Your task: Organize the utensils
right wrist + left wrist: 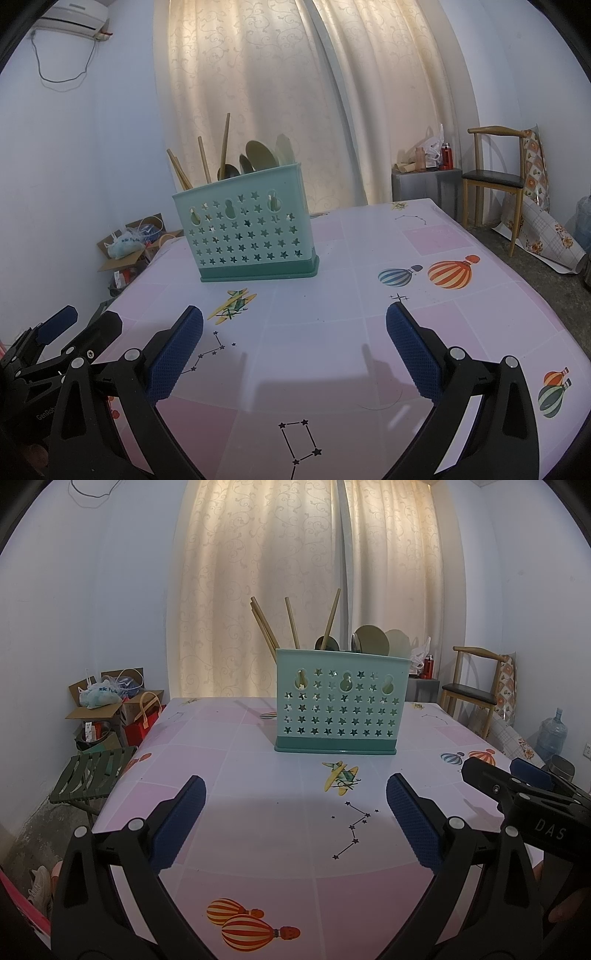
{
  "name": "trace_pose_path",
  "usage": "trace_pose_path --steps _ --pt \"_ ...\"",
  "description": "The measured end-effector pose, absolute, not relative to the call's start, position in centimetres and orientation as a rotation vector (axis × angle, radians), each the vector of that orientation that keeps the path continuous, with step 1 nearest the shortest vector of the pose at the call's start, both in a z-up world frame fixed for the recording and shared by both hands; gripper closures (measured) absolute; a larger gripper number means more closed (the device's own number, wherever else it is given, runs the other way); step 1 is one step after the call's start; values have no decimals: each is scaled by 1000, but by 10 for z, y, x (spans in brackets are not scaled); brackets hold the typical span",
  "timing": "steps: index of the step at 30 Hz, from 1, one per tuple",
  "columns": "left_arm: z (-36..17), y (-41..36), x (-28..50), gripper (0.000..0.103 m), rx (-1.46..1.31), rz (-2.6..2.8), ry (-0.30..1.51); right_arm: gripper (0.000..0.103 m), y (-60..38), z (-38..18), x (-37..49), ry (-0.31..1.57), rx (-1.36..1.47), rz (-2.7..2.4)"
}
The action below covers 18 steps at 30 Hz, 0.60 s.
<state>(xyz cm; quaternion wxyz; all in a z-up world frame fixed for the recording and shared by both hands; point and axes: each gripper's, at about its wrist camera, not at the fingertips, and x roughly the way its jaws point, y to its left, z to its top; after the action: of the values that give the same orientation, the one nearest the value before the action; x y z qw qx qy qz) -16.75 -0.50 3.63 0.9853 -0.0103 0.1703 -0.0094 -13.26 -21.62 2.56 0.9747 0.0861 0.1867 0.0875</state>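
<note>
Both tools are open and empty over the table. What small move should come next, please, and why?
Probably draw both back and stop. The chopsticks and spoons already stand inside the teal holder, and no loose utensil shows on the tablecloth. The left tool and right tool hold nothing, so nothing seems left to sort.

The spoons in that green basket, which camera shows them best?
The right wrist view. It looks at the basket from an angle, so the spoons fan out apart, with three or four bowls distinguishable. The left wrist view faces the basket head-on, where the spoons overlap and a chopstick crosses one.
</note>
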Motion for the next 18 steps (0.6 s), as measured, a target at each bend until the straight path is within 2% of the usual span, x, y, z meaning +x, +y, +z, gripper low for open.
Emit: trace_pose_path --steps 18 --pt "36 -5 -167 9 -22 -18 344 6 -217 26 -133 377 174 176"
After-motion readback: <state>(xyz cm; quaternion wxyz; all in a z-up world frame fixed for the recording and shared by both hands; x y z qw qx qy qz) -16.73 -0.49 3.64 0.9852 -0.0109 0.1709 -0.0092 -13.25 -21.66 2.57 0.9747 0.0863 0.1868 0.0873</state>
